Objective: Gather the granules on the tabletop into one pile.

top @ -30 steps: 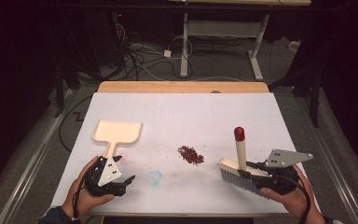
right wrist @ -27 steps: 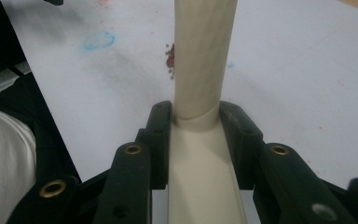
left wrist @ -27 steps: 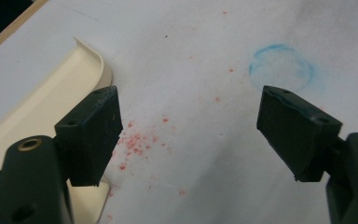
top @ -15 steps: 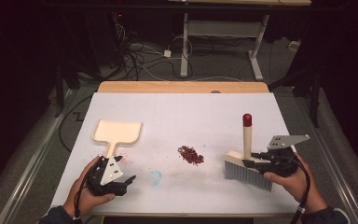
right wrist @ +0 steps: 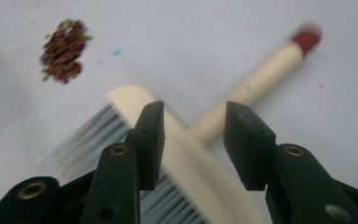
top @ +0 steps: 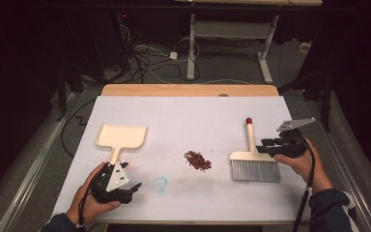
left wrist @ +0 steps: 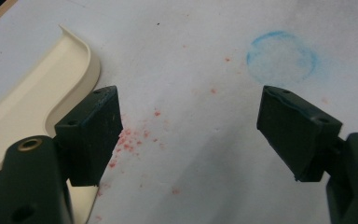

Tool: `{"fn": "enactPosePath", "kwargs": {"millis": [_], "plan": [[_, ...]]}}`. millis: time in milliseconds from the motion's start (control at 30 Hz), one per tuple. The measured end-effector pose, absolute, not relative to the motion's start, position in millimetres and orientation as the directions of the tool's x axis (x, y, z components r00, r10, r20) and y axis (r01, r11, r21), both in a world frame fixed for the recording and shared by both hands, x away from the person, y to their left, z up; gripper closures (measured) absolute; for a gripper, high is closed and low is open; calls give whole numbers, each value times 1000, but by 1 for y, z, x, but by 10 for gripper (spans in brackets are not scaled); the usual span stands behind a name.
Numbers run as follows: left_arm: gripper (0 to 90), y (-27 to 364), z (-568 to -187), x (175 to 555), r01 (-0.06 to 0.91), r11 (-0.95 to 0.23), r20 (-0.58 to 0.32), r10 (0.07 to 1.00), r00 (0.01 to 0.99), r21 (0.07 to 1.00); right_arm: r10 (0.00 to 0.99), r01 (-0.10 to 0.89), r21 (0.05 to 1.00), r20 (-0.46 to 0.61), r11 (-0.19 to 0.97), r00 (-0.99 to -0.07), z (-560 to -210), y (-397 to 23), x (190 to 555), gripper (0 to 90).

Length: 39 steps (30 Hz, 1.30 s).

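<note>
Cream brush (right wrist: 200,140) blurred between parted right claw (right wrist: 193,144), dustpan (left wrist: 32,100) cropped beside left claw (left wrist: 186,135), spread wide.

Brush (top: 253,162): cream back and handle, red tip, grey bristles; laid flat, just right of the crumb pile, bristles toward the near edge, handle pointing away.
Crumb pile (top: 197,160): small heap of dark red bits with greenish flecks, taken as landmark.
Dustpan (top: 121,138): cream, raised rim, laid flat well left of the crumb pile, handle toward the near edge; faint red specks are seen beside its handle.
</note>
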State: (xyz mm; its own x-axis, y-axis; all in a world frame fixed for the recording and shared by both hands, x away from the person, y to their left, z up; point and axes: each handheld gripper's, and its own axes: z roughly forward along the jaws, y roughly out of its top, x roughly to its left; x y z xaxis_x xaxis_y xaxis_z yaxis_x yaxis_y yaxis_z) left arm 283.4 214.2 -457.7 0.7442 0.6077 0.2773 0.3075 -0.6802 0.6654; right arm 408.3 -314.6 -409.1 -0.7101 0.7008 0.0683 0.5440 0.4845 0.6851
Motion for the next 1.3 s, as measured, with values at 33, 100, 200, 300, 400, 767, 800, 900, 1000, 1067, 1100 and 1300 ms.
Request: {"fn": "enactPosePath", "kwargs": {"millis": [33,100,200,300,400,767,800,900,1000,1067,1100,1300], "plan": [[211,214,-458,284,308,-681,277,607,745,665,736,566,677,52,471,-675,-412,-315,413,619],[211,214,-458,284,308,-682,276,606,746,664,780,591,658,9,466,-625,-416,-312,419,636],[211,213,-459,285,308,-684,275,603,749,662,816,607,641,-52,470,-576,-427,-306,425,676],[211,212,-459,285,306,-686,276,600,751,660,837,636,613,-78,469,-541,-439,-299,434,667],[211,212,-459,285,308,-679,269,604,750,666,842,644,598,-100,477,-530,-447,-292,439,660],[211,212,-458,284,305,-680,275,605,747,666,869,640,621,-145,452,-473,-448,-289,441,600],[211,212,-458,285,305,-680,277,606,746,666,871,631,636,-143,445,-470,-445,-290,439,590],[211,213,-457,284,302,-678,279,607,744,671,867,587,688,-126,426,-482,-437,-291,431,557],[211,214,-457,283,300,-678,284,609,740,672,856,530,738,-123,417,-502,-428,-290,423,529],[211,214,-456,283,300,-675,286,613,737,674,852,497,766,-124,408,-509,-422,-289,417,499],[211,215,-456,283,299,-673,286,615,735,677,849,478,779,-126,405,-512,-419,-289,414,486],[211,216,-455,283,300,-669,288,620,730,680,839,379,848,-130,370,-529,-402,-284,394,395]]}}
